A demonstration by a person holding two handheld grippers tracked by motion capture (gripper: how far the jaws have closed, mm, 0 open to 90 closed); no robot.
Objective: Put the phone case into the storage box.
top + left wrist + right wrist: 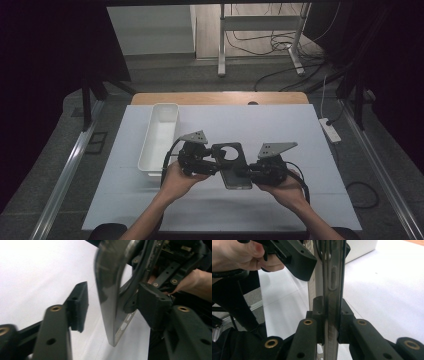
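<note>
A dark flat phone [237, 178], with a black part and a round opening at its far end [228, 152], is held edge-up above the white table between both hands. My right gripper [246, 172] is shut on it: in the right gripper view both pads [319, 315] press the phone's thin metal edge [332, 277]. My left gripper [214, 164] straddles the phone's far part. In the left gripper view its jaws stand open around the phone [107, 282]; the left pad [79, 305] is clearly apart from it and the right pad [153, 305] sits close against its back.
A long white tray [166, 106] lies on the table just left of my left hand. The white sheet [280, 125] covers the table. A power strip [330, 129] lies off the right edge. A metal stand [260, 22] and cables are on the floor beyond.
</note>
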